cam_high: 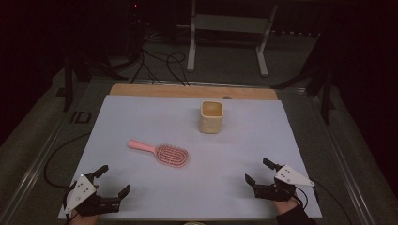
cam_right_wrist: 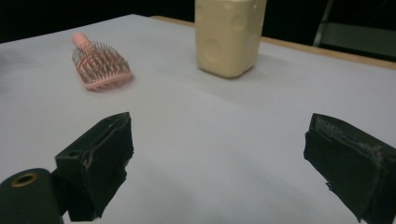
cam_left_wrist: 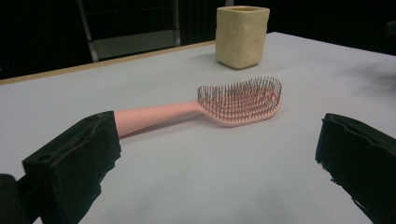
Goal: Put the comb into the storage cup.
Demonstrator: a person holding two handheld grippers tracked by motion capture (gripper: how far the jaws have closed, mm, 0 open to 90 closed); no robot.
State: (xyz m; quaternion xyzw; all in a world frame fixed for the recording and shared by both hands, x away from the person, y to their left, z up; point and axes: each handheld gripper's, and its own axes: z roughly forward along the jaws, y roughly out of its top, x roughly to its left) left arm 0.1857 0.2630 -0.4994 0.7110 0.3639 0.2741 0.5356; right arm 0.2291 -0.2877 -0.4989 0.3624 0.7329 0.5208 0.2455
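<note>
A pink hairbrush (cam_high: 162,153) lies bristles-up on the pale mat, handle to the left. In the left gripper view the hairbrush (cam_left_wrist: 224,105) is just ahead of the jaws; the right gripper view has the hairbrush (cam_right_wrist: 99,66) at upper left. A cream square cup (cam_high: 211,116) stands upright behind it, and the same cup (cam_left_wrist: 242,35) (cam_right_wrist: 229,35) appears in both gripper views. My left gripper (cam_high: 112,180) rests open at the near left corner. At the near right, my right gripper (cam_high: 259,171) is open too. Nothing is between either pair of jaws.
The pale mat (cam_high: 141,112) covers a table with a wooden strip (cam_high: 187,90) at its far edge. Cables (cam_high: 155,65) and a white metal stand (cam_high: 227,33) lie on the dark floor beyond. A cable (cam_high: 56,154) runs along the left side.
</note>
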